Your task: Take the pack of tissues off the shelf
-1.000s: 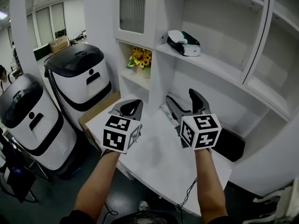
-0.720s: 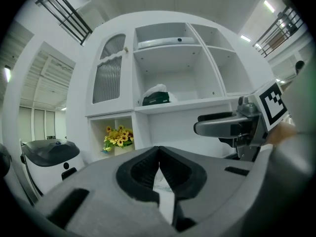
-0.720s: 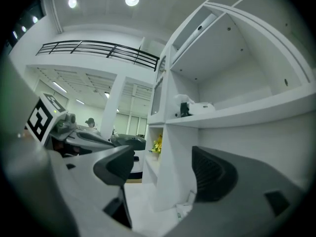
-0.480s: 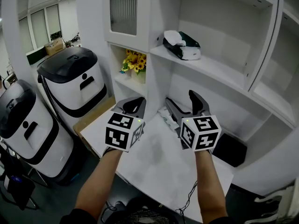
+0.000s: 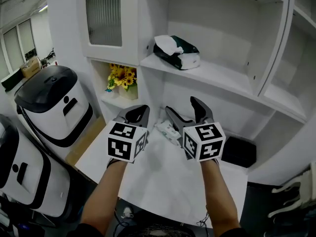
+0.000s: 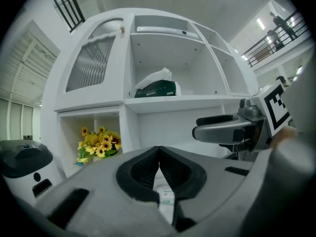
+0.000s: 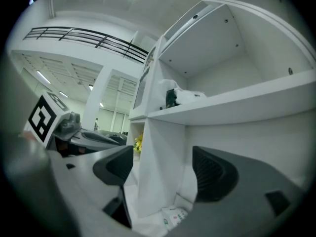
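The pack of tissues (image 5: 177, 53) is dark green and white, the shelf (image 5: 222, 75) white, the flowers (image 5: 121, 78) yellow.

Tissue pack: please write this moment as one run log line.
tissue pack: on shelf, untouched | left gripper: shut, empty | right gripper: open, empty | both grippers: below shelf

White built-in shelving (image 5: 222, 78) over a white desk (image 5: 163, 181) — yellow flowers (image 5: 120, 78) in one cubby, ribbed-glass door (image 5: 103, 14) above.

Yellow flowers (image 5: 120, 77) in a cubby (image 5: 101, 85) — white-and-black bins (image 5: 52, 102), perhaps, left.
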`<action>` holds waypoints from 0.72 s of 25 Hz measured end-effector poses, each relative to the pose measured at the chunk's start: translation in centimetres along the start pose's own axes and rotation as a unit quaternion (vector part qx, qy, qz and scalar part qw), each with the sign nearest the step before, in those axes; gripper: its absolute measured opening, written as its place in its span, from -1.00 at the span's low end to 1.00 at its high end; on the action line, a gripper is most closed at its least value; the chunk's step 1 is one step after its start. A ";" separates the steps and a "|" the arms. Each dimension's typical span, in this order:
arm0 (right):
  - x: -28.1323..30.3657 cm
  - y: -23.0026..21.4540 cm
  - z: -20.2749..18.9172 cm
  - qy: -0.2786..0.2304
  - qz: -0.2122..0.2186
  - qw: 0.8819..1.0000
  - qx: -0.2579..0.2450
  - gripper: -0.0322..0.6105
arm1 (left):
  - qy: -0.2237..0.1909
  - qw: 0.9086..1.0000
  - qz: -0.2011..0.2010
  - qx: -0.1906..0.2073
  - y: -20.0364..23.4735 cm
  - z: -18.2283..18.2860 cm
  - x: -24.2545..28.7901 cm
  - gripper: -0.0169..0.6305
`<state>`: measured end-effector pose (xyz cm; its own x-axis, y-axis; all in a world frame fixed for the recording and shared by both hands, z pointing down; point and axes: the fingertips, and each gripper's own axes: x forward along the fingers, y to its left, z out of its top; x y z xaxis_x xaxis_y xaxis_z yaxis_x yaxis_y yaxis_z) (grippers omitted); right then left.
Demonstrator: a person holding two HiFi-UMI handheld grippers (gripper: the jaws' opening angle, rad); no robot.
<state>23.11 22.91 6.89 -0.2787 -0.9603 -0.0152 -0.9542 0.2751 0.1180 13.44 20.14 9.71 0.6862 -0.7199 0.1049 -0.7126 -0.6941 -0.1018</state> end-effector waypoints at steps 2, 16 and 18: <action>0.4 -0.3 0.2 0.004 -0.024 1.000 -0.001 0.22 | -0.003 1.000 -0.029 0.003 0.3 0.3 1.3 -0.92; 0.8 1.2 1.6 0.022 -0.148 0.989 -0.007 0.22 | -0.018 0.987 -0.162 0.013 2.4 1.5 3.0 -0.92; 0.8 1.5 1.8 0.024 -0.156 0.987 -0.010 0.22 | -0.019 0.985 -0.170 0.016 2.6 1.5 2.8 -0.92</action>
<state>21.28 22.67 5.29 0.0335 -0.9994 -0.0078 -0.9903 -0.0343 0.1346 13.67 16.30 8.24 0.8903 -0.4441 0.1005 -0.4353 -0.8949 -0.0985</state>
